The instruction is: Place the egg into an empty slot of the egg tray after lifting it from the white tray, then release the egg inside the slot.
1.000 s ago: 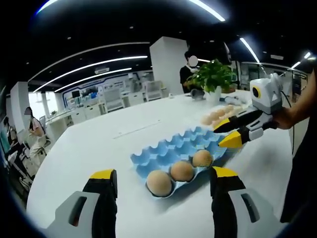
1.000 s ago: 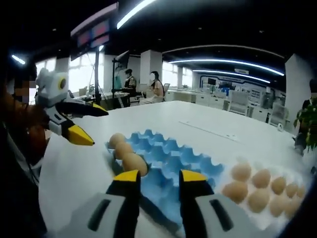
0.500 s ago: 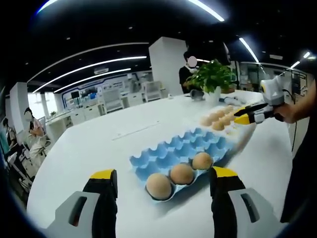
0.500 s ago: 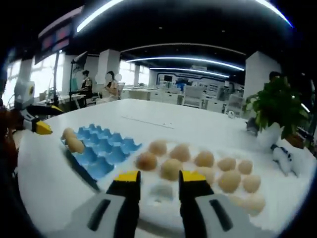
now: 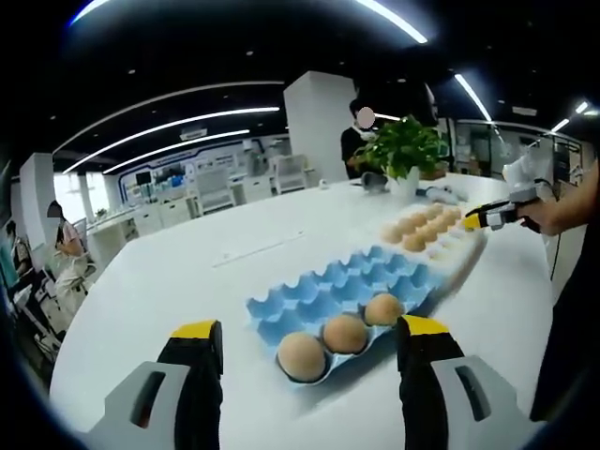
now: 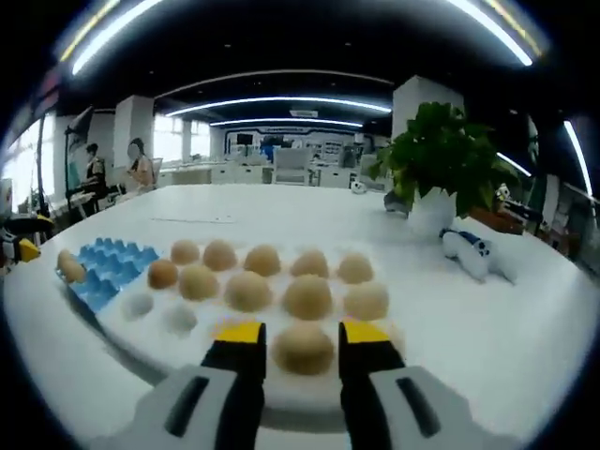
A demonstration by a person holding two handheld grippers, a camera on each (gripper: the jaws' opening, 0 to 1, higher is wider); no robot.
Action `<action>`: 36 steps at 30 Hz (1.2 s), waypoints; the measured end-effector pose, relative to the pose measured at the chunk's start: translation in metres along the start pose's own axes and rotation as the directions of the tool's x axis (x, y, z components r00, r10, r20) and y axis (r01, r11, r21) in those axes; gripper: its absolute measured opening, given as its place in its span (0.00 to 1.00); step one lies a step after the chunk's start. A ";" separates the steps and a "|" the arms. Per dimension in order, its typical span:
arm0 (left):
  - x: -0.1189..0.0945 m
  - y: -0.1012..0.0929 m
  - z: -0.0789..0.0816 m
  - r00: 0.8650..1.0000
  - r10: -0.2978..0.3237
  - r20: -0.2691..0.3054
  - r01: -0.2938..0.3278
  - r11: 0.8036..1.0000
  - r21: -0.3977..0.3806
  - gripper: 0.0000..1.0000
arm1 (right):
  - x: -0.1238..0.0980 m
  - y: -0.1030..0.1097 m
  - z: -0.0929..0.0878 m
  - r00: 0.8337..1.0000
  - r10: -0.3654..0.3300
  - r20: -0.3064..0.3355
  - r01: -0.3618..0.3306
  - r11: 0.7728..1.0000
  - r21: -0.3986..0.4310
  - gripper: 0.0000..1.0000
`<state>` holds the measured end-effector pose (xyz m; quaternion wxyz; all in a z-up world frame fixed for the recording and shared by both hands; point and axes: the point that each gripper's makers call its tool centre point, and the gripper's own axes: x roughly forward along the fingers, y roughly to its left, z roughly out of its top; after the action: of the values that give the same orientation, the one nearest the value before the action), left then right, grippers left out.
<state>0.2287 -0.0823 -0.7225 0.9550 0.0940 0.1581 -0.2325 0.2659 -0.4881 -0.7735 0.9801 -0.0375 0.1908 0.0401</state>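
The blue egg tray (image 5: 347, 281) lies in the middle of the left gripper view, with three brown eggs (image 5: 345, 333) in its near row. My left gripper (image 5: 309, 328) hovers open just in front of it, holding nothing. Beyond it sits the white tray (image 5: 459, 246) with several eggs, and my right gripper (image 5: 483, 220) hangs at its far side. In the right gripper view the white tray (image 6: 141, 328) is close, and my right gripper (image 6: 302, 336) is open with the nearest egg (image 6: 302, 349) between its jaw tips. The blue egg tray (image 6: 103, 262) lies at the left.
A potted plant (image 6: 441, 159) and a small white-and-blue object (image 6: 473, 255) stand on the white table (image 6: 525, 319) behind the white tray. A person's arm (image 5: 572, 202) holds the right gripper. People sit and stand in the office beyond.
My right gripper has swung away from the blue egg tray to the white tray and come down around its nearest egg. The left gripper has stayed still.
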 end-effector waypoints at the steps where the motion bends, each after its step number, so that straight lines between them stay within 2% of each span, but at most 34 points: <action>1: 0.000 0.000 0.000 1.000 0.001 0.001 -0.001 1.000 -0.001 0.77 | 0.002 0.001 -0.003 1.000 0.005 -0.012 -0.005 1.000 0.002 0.30; 2: -0.001 0.001 0.000 1.000 0.005 0.002 -0.005 1.000 -0.003 0.77 | 0.004 0.001 -0.008 1.000 -0.003 -0.021 0.003 1.000 0.008 0.31; 3: -0.001 0.001 -0.001 1.000 0.007 0.000 -0.007 1.000 -0.003 0.77 | 0.004 0.001 -0.006 1.000 0.006 0.007 -0.006 0.999 0.047 0.31; 7: -0.003 0.003 -0.002 1.000 0.018 -0.004 -0.018 1.000 -0.011 0.76 | 0.005 0.001 -0.006 1.000 0.012 0.024 -0.013 0.999 0.030 0.31; 8: -0.003 0.003 -0.003 1.000 0.018 -0.006 -0.018 1.000 -0.010 0.76 | 0.005 0.000 -0.005 0.999 0.011 0.033 -0.014 0.997 0.076 0.30; 9: -0.003 0.003 -0.003 1.000 0.019 -0.007 -0.019 1.000 -0.008 0.76 | 0.004 -0.003 -0.004 0.999 0.010 0.030 -0.012 0.998 0.065 0.28; 10: -0.003 0.003 -0.004 1.000 0.019 -0.008 -0.020 1.000 -0.007 0.76 | 0.004 -0.008 -0.004 0.999 -0.025 0.026 0.023 0.998 0.051 0.26; 11: -0.002 0.003 -0.004 1.000 0.020 -0.008 -0.020 1.000 -0.008 0.76 | 0.006 -0.005 -0.006 1.000 0.001 0.012 -0.002 0.995 0.095 0.25; 14: -0.001 0.004 -0.005 1.000 0.020 -0.011 -0.020 1.000 -0.008 0.76 | 0.007 -0.007 -0.003 1.000 0.006 0.001 -0.006 0.997 0.082 0.25; 16: -0.001 0.005 -0.006 1.000 0.021 -0.011 -0.021 1.000 -0.008 0.76 | 0.007 -0.008 -0.002 1.000 0.012 -0.006 -0.011 0.993 0.116 0.25; 18: -0.001 0.006 -0.005 1.000 0.023 -0.009 -0.023 1.000 -0.008 0.76 | 0.004 -0.010 0.005 1.000 0.013 0.009 -0.015 0.989 0.148 0.25; 21: 0.000 0.008 -0.006 1.000 0.025 -0.011 -0.025 1.000 -0.010 0.76 | -0.003 -0.007 0.022 0.999 0.018 0.043 -0.024 0.990 0.142 0.25; 27: 0.001 0.009 -0.008 1.000 0.028 -0.013 -0.028 1.000 -0.013 0.76 | -0.009 0.021 0.048 0.990 0.094 0.101 -0.107 0.985 0.132 0.25; 31: 0.001 0.009 -0.008 1.000 0.025 -0.013 -0.025 1.000 -0.010 0.76 | -0.008 0.045 0.056 0.979 0.166 0.121 -0.182 0.973 0.139 0.25; 36: 0.001 0.009 -0.008 1.000 0.026 -0.012 -0.026 1.000 -0.014 0.76 | -0.007 0.072 0.061 0.968 0.214 0.134 -0.234 0.961 0.149 0.25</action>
<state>0.2315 -0.0726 -0.7289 0.9576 0.0907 0.1643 -0.2185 0.2755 -0.4116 -0.7188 0.9784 0.0672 0.1390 0.1372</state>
